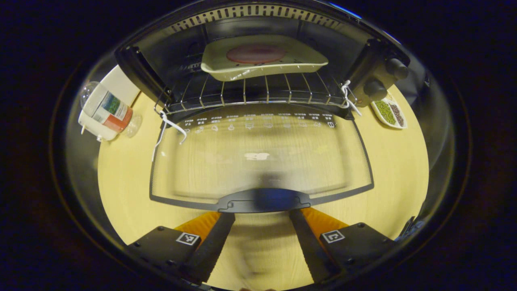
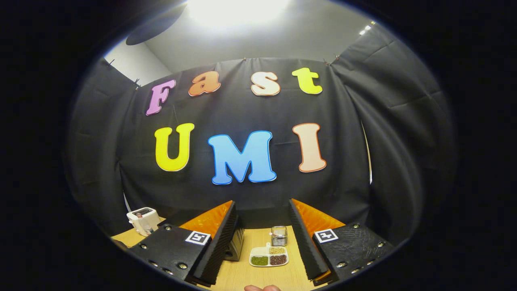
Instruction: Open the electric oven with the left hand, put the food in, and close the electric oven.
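Left gripper view: electric oven straight ahead on the pale wood tabletop, door swung fully down and lying flat toward the camera. Glass pane of the door shows the tabletop through it; a row of small printed icons runs along its far edge. Door handle at the near edge, dark, sitting between and just ahead of the left gripper. Jaws apart, one finger to each side of the handle; cannot tell whether either touches it. Nothing clamped. Inside the oven, a wire rack with a cream tray resting on it; a round reddish-brown piece of food lies in the middle of the tray. White cord ties at both front corners of the rack. Two dark knobs on the oven's right panel. Left of the oven, a clear bottle with a coloured label lies beside a white appliance. Right of the oven, a white divided dish with green and dark grains.

Right gripper view: right gripper held high, looking at the booth's black cloth wall. Jaws wide apart, nothing between them. Below, on the tabletop, the divided dish with a small clear container just behind it. A white appliance at far left. A fingertip shows at the bottom edge.
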A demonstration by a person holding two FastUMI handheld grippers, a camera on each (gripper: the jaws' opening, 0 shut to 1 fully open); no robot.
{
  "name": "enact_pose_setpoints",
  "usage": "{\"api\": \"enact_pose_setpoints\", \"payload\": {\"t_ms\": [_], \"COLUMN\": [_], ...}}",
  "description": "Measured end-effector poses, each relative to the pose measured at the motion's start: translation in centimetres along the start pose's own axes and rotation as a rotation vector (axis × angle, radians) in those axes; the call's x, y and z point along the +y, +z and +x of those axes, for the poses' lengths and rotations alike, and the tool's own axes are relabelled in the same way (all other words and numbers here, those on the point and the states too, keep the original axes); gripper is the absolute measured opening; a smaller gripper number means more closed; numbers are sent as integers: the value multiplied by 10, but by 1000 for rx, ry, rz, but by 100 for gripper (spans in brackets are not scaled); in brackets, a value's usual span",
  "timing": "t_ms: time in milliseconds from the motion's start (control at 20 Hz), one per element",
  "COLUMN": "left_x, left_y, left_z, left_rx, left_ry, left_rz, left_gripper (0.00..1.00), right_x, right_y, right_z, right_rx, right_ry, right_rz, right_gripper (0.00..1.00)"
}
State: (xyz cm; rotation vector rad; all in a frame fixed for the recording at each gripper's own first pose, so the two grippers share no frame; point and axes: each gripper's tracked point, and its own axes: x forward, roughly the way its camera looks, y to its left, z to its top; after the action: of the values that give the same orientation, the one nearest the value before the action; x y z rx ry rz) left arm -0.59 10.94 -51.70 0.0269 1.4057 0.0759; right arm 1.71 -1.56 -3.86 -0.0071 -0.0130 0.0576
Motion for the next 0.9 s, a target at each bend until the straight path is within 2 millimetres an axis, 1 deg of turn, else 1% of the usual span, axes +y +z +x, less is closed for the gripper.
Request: {"api": "enact_pose_setpoints", "payload": {"t_ms": [50, 100, 150, 200, 250, 300, 350, 400, 450, 500, 550, 650, 700, 750, 800, 850, 900], "left_x": [0, 0, 0, 0, 0, 0, 0, 0, 0, -1, -2, -1, 0, 1, 2, 2, 1], "left_y": [0, 1, 1, 2, 3, 3, 5, 5, 6, 7, 10, 16, 20, 25, 27, 30, 34], "left_z": [-1, -4, -7, -11, -16, -21, -27, -33, -39, -44, -51, -63, -68, -72, -75, -76, -76], "left_rx": [-6, -13, -22, -33, -48, -62, -78, -96, -113, -133, -153, -193, -211, -229, -242, -249, -253], "left_ry": [1, 1, 0, 1, 2, 1, 1, -1, -4, -8, -11, -11, -6, 2, 11, 13, 10], "left_rz": [-3, -6, -4, 1, 3, 5, 6, 8, 11, 10, 8, 11, 16, 21, 24, 25, 21], "left_gripper": [97, 91, 91, 94, 94, 97, 97, 94, 94, 94, 91, 91, 94, 91, 94, 94, 97], "right_x": [2, 3, 4, 5, 7, 8, 10, 13, 15, 14, 13, 13, 13, 12, 11, 10, 9], "right_y": [0, 0, 1, 1, 4, 6, 6, 3, 1, 0, -2, -6, -5, -5, -5, -4, -4], "right_z": [0, 2, 3, 3, 4, 4, 5, 8, 8, 9, 9, 7, 7, 6, 6, 5, 4], "right_rx": [4, 4, 4, 0, -8, -13, -7, 4, 13, 21, 33, 45, 44, 44, 45, 44, 44], "right_ry": [2, 4, 4, 5, 7, 8, 11, 17, 19, 17, 11, 10, 9, 9, 7, 6, 3], "right_rz": [3, 6, 6, 5, 7, 14, 25, 37, 46, 51, 55, 66, 72, 73, 71, 69, 66], "right_gripper": [79, 79, 79, 79, 79, 79, 78, 78, 78, 78, 79, 78, 78, 78, 78, 79, 79]}}
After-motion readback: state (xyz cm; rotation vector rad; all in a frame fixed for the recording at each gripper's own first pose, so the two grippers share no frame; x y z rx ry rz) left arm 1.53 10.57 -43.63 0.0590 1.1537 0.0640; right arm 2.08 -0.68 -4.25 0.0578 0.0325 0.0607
